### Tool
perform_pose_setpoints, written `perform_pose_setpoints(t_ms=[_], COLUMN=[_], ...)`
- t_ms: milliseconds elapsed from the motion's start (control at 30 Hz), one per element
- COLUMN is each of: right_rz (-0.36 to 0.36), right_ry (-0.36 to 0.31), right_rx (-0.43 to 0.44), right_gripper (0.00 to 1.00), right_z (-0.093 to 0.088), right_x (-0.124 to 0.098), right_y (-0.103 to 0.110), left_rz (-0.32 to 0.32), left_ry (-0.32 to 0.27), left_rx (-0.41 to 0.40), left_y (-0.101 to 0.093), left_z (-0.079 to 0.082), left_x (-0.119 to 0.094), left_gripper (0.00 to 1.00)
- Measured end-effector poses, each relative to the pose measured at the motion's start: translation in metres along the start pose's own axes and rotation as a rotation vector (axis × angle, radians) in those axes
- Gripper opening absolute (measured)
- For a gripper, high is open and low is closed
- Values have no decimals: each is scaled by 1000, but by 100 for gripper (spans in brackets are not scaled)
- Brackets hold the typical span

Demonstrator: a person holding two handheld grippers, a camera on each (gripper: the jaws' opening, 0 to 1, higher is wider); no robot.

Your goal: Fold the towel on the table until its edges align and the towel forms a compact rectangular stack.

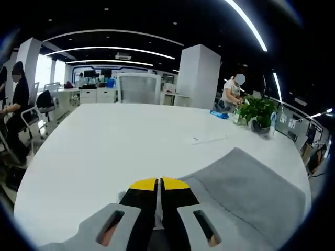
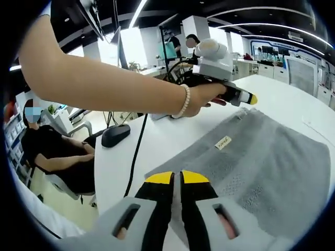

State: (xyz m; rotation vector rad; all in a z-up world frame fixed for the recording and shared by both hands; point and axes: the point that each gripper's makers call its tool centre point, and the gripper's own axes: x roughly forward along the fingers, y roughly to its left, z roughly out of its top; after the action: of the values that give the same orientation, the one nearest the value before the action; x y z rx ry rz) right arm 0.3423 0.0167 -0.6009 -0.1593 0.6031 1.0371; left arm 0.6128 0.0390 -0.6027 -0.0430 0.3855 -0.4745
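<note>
A grey towel [image 1: 251,193] lies flat on the white table [image 1: 120,141]. My left gripper [image 1: 159,183] is shut at the towel's edge, and the cloth runs in under its yellow-tipped jaws. In the right gripper view the towel [image 2: 267,167] spreads out with a small white label [image 2: 223,142] on it. My right gripper [image 2: 176,178] is shut over the towel's near edge by a corner. At the far corner a person's hand [image 2: 201,99] holds the left gripper [image 2: 252,99], its tip down at the cloth.
A potted plant [image 1: 256,112], a blue item [image 1: 220,114] and a paper sheet [image 1: 209,138] sit on the far side. A black mouse [image 2: 115,135] and cable [image 2: 136,157] lie near the table's edge. Seated people and chairs surround the table.
</note>
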Motion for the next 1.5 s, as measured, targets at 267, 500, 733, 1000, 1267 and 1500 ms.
perform_pose_setpoints(t_ms=[267, 500, 733, 1000, 1267, 1500], right_rz=[-34, -71, -88, -155, -198, -204], right_ry=[-11, -15, -3, -3, -14, 58], right_rx=[-58, -84, -76, -85, -153, -221], right_gripper=[0, 0, 0, 0, 0, 0], right_z=[12, 19, 12, 18, 34, 24], right_x=[-21, -46, -73, -95, -109, -120], right_y=[-6, -25, -56, -115, -165, -206], left_rz=[29, 47, 60, 110, 180, 227], left_ry=[-17, -12, 14, 59, 56, 64], left_rx=[2, 48, 64, 46, -15, -46], left_y=[-6, -21, -44, -69, -78, -85], left_z=[9, 7, -8, -40, -47, -56], left_x=[-28, -56, -89, -127, -154, -171], left_gripper=[2, 3, 4, 4, 5, 5])
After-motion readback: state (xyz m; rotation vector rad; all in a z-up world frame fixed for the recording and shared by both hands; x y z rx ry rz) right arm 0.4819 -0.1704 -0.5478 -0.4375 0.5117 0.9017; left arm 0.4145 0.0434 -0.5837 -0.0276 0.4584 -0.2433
